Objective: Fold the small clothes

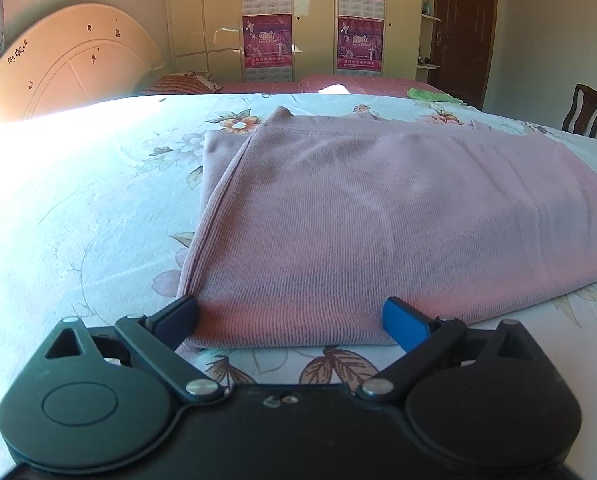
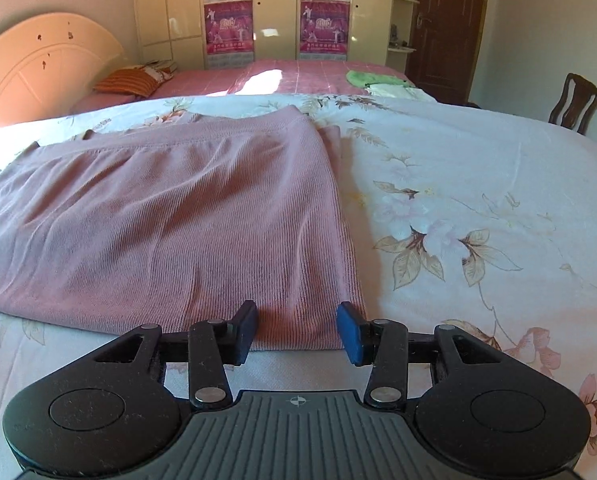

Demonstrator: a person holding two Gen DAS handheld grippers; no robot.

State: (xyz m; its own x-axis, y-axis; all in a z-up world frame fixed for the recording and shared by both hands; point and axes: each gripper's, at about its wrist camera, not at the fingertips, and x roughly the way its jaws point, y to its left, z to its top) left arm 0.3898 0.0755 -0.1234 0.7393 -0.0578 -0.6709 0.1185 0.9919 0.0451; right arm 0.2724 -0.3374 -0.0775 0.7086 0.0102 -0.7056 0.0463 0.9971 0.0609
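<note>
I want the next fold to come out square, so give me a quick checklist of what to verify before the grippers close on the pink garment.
1. Left gripper open, near left corner between its fingers: ok.
2. Right gripper open over the near right edge: ok.
3. Pink garment lying flat on the floral sheet: ok.
4. Side edges stacked evenly: not ok, a lower layer peeks out.
5. Pads under the bottom layer: cannot tell.

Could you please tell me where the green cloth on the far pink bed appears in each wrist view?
Left wrist: green cloth sits upper right, beyond the pink garment.
Right wrist: green cloth sits upper centre-right, beside something white.
Shared landmark: the brown door.
</note>
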